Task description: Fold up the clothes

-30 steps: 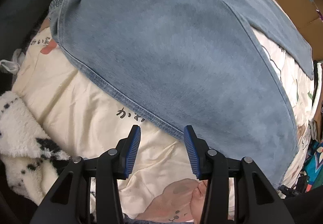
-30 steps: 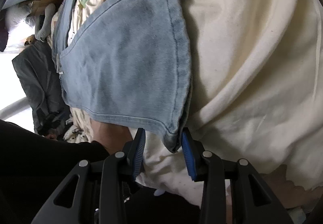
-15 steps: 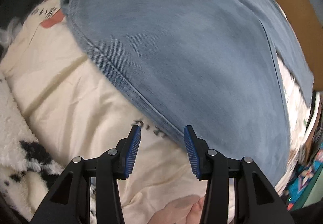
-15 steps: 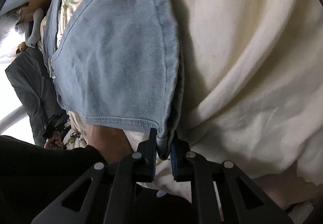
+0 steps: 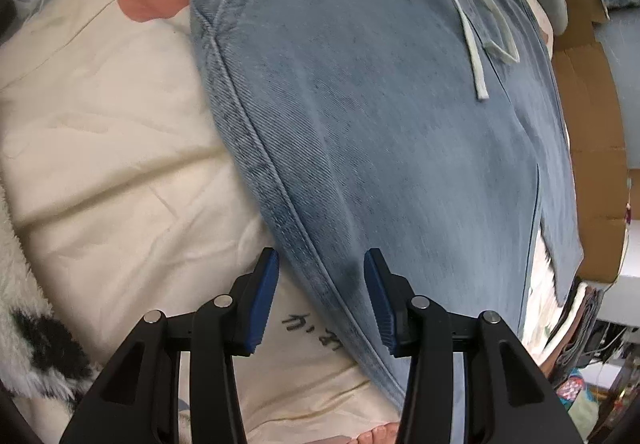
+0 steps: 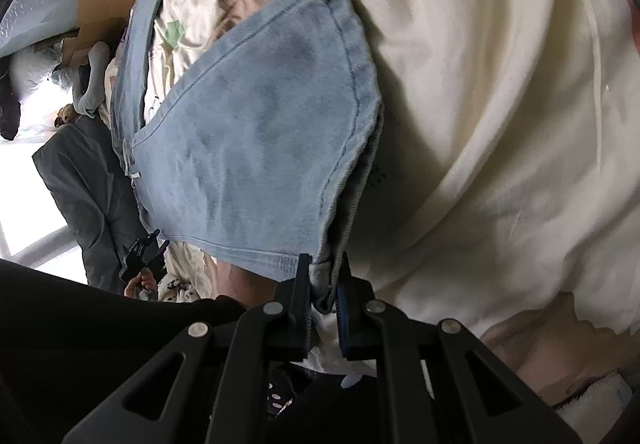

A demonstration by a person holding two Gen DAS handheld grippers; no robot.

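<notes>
Denim shorts (image 5: 380, 132) lie spread ahead of the left gripper (image 5: 321, 298), whose jaws gape over their side seam; the right gripper (image 6: 323, 284) pinches a hem corner.

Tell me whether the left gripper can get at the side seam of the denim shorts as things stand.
Probably yes: the left gripper is open, and the denim shorts side seam lies right between its fingers on the cream bedding, nothing covering it.
</notes>
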